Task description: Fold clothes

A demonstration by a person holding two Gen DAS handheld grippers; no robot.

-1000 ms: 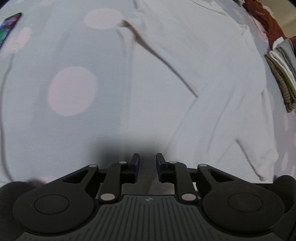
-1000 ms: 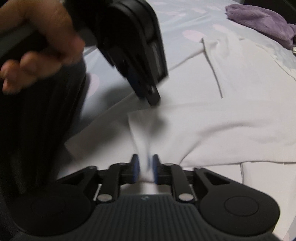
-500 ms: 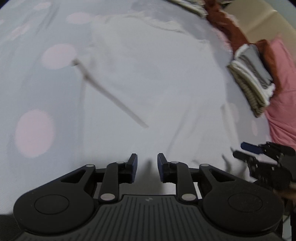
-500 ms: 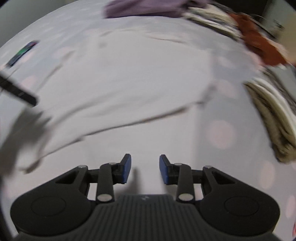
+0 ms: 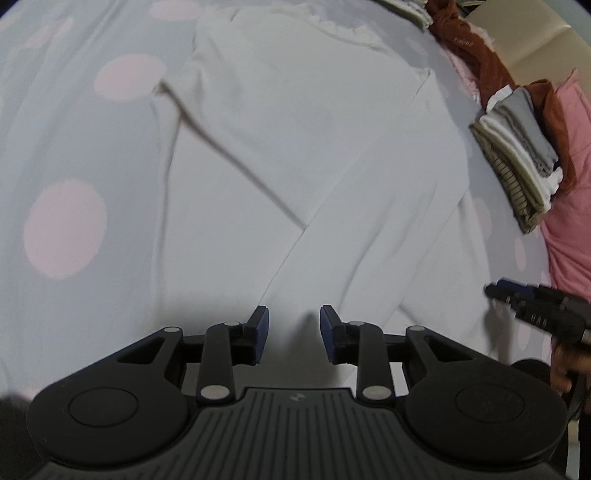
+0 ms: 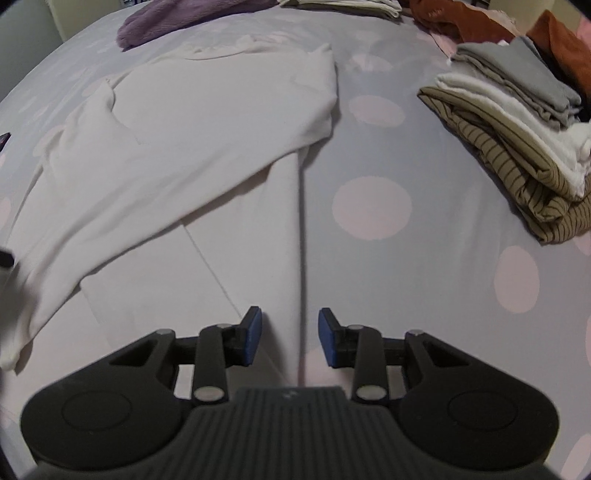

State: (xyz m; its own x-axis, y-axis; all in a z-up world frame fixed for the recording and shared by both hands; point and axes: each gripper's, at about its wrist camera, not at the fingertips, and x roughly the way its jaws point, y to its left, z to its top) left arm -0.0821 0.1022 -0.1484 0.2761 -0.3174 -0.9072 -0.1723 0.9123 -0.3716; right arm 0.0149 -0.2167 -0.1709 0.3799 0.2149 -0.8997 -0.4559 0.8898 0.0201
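I hold my left gripper [image 5: 290, 328] and right gripper [image 6: 289, 332] wide and empty over the white shirt [image 6: 207, 147], its sleeves crossed, beside the folded stack [image 6: 517, 129].

Phone [image 6: 3, 140] cut by left edge; purple garment [image 6: 177, 16] cropped at top

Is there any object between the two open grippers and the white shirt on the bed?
Nothing visible. The left gripper and right gripper both hang open directly over the white shirt; the folded stack lies off to the side.

Black ribbed tool [image 5: 290, 334] bodies, blue-padded fingers [image 6: 253, 334], silver pivot screws, round side discs.
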